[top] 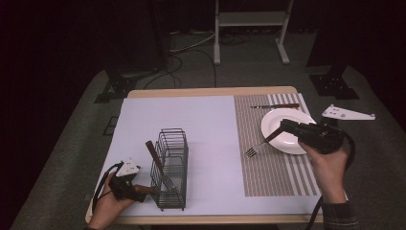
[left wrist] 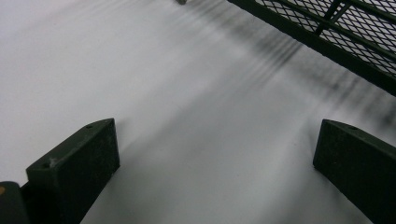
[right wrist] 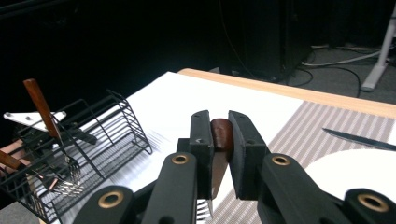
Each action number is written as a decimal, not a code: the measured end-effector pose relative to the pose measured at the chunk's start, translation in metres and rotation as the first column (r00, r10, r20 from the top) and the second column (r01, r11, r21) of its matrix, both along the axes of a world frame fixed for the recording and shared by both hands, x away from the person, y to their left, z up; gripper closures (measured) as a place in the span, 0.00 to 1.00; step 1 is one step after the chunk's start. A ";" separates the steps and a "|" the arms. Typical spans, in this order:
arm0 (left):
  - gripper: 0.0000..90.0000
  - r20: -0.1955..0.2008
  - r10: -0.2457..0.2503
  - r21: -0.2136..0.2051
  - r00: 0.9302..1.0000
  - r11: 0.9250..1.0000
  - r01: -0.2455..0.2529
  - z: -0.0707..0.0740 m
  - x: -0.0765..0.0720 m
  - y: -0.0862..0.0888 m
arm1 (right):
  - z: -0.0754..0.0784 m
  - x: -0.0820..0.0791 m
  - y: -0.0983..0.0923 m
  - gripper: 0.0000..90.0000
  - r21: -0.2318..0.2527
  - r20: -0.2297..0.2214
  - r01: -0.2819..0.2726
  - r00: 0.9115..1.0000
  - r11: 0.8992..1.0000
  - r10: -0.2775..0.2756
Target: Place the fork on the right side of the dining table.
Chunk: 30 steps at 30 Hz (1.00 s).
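Left gripper (top: 143, 189): at 7 o'clock on the tabletop (top: 206, 91), jaws spread wide with nothing between, just beside the black wire-mesh cutlery basket (top: 171, 168).
Basket contents: brown-handled fork (top: 158, 163) leaning tines down.
Right gripper (top: 283, 125): at 3 o'clock, clamped on the brown handle of a silver-tined fork (top: 258, 144).
Held fork: tines over the grey striped placemat (top: 268, 167), handle over the round white plate (top: 282, 129).
Far edge: brown-handled knife (top: 275, 106) at 1 o'clock beyond the plate.

Brown-handled fork (top: 261, 143) slants, tines down, over the striped placemat (top: 268, 167).
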<state>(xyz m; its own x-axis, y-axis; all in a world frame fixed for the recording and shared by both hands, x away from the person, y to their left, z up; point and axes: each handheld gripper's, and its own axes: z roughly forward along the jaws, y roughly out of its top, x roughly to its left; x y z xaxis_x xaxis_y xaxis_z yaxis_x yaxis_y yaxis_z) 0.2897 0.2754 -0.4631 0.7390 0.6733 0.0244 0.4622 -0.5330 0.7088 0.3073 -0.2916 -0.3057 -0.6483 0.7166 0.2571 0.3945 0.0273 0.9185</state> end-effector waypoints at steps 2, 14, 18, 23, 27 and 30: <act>0.00 0.000 0.000 0.000 1.000 1.000 0.000 0.000 0.000 0.000 | -0.002 -0.002 -0.005 0.89 -0.005 -0.003 0.013 1.000 1.000 -0.013; 0.00 0.000 0.000 0.000 1.000 1.000 0.000 0.000 0.000 0.000 | -0.019 -0.009 -0.027 0.89 -0.038 -0.034 0.087 0.996 0.996 -0.088; 0.00 0.000 -0.001 0.000 1.000 1.000 0.001 0.000 0.000 0.000 | -0.021 -0.011 -0.030 0.89 -0.045 -0.039 0.099 0.994 0.994 -0.100; 0.00 0.000 0.000 0.000 1.000 1.000 0.000 0.000 0.000 0.000 | -0.023 -0.013 -0.032 0.89 -0.059 -0.039 0.111 0.993 0.992 -0.113; 0.00 0.000 0.000 0.000 1.000 1.000 0.000 0.000 0.000 0.000 | -0.025 -0.014 -0.033 0.89 -0.064 -0.045 0.115 0.992 0.991 -0.118; 0.00 0.000 0.000 0.000 1.000 1.000 0.000 0.000 0.000 0.000 | -0.026 -0.014 -0.033 0.89 -0.068 -0.047 0.118 0.992 0.991 -0.121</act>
<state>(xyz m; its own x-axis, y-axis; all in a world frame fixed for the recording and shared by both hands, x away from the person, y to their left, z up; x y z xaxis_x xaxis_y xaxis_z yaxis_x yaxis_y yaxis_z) 0.2898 0.2754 -0.4631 0.7392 0.6730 0.0249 0.4617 -0.5334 0.7087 0.2934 -0.3245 -0.3316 -0.5442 0.8045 0.2378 0.4447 0.0364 0.8949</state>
